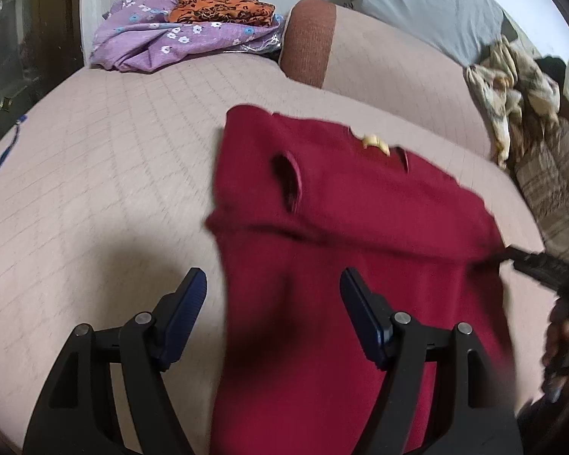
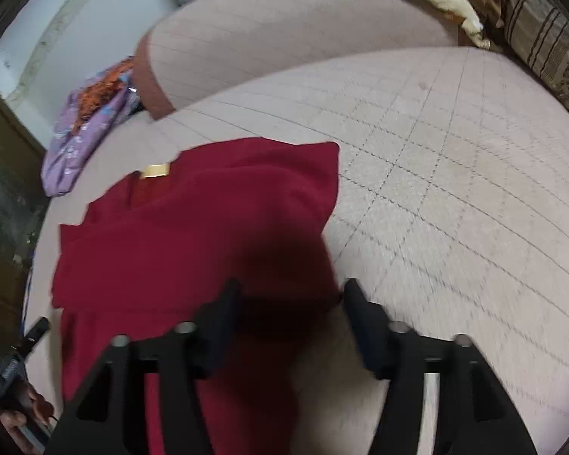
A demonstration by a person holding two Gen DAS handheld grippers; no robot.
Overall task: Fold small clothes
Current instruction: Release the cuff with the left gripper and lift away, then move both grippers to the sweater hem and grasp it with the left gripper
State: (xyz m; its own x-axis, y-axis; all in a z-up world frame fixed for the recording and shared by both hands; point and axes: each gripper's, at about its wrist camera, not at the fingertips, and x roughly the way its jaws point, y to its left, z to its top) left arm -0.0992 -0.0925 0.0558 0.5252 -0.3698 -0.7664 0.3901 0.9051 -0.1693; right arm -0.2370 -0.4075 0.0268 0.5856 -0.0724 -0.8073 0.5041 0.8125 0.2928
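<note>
A: Where's the red garment now?

B: Flat on the beige quilted bed cover, near the front edge. Its far part, the end with the yellow label, looks doubled over the rest; a ridge of cloth runs across it from left to right. I take that for a first fold laid down.

A: And the tongs?

B: Both parted, neither pinching anything. The left gripper hangs over the garment's near left edge, one finger above bare cover, the other above the red cloth, no fabric caught between them. The right gripper stands the same way at the near right edge, its shadow dark on the cloth. Jaws about midway open on each, I'd say.

A: Why there, one at each side?

B: My guess is the cloth has been let lie, and the two sit at opposite edges so the next fold can be taken evenly. The pictures are blurred, so I can't tell whether a fingertip brushes the fabric.

A: What's around it?

B: A purple flowered cloth with an orange printed one on it at the far left, well apart. A bolster behind, a grey pillow beyond, and rumpled patterned bedding at the far right. Likely kept clear so the folding has open room.
</note>
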